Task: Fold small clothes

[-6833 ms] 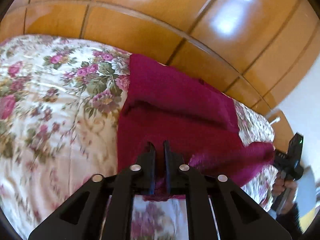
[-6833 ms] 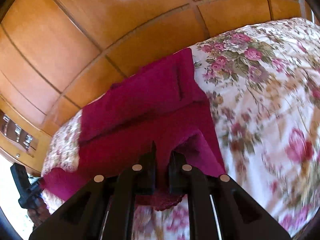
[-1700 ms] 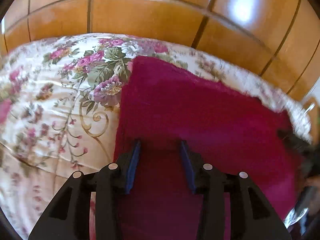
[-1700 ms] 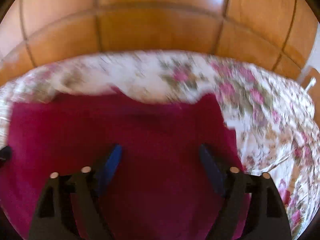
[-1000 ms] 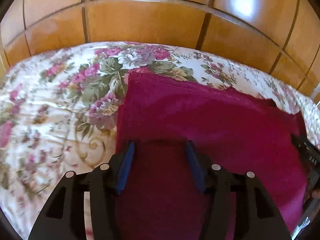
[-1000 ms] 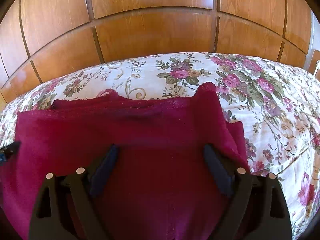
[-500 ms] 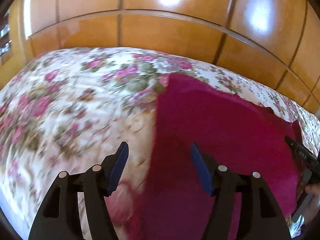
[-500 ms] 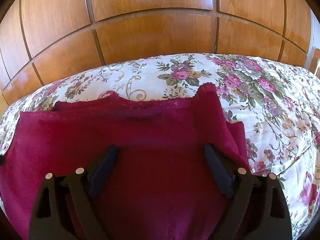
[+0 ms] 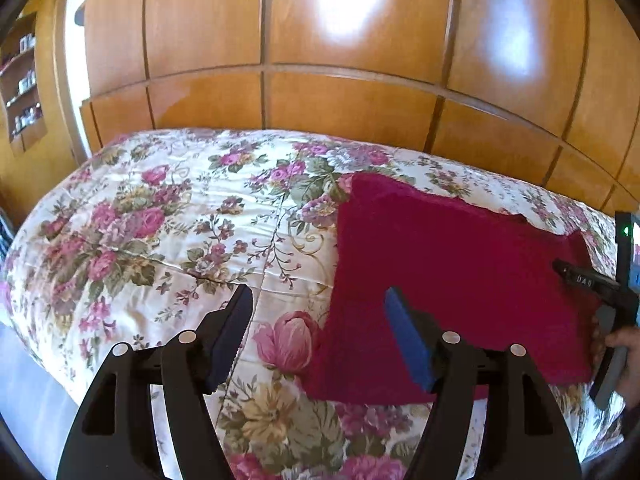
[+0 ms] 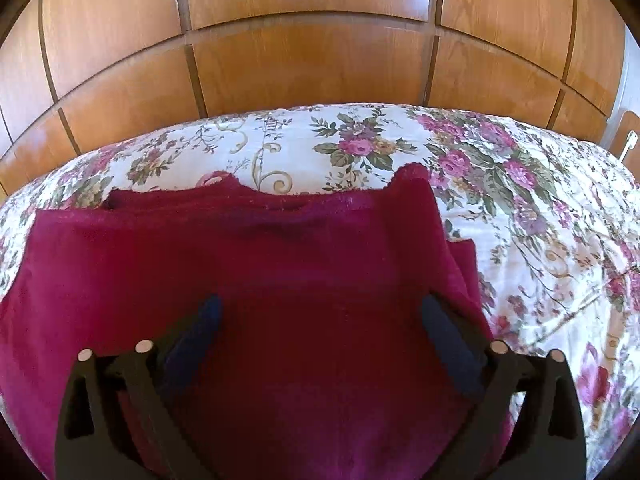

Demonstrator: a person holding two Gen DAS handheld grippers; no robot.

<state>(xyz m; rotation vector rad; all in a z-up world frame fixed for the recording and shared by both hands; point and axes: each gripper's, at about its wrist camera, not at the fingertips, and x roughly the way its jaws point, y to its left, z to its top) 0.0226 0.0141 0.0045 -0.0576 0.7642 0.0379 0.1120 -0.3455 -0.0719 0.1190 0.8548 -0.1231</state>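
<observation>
A dark red knitted garment [image 9: 452, 276] lies folded flat on the floral bedspread [image 9: 168, 216]. My left gripper [image 9: 318, 300] hovers over the garment's left edge with its jaws opening and nothing between the blue pads. In the right wrist view the same garment [image 10: 256, 264] fills the foreground. My right gripper [image 10: 320, 312] hangs just above it, its jaws opening to their widest and nothing gripped. The right gripper's body also shows at the far right of the left wrist view, held by a hand [image 9: 624, 344].
Glossy wooden wardrobe panels [image 9: 320, 60] rise right behind the bed. A shelf with small items [image 9: 22, 80] stands at the far left. The bedspread [image 10: 540, 208] stretches bare to the right of the garment, and its near left edge drops to the floor.
My left gripper rose and slid left off the garment to its left edge, opening wider. My right gripper stayed in place over the garment and spread its jaws further.
</observation>
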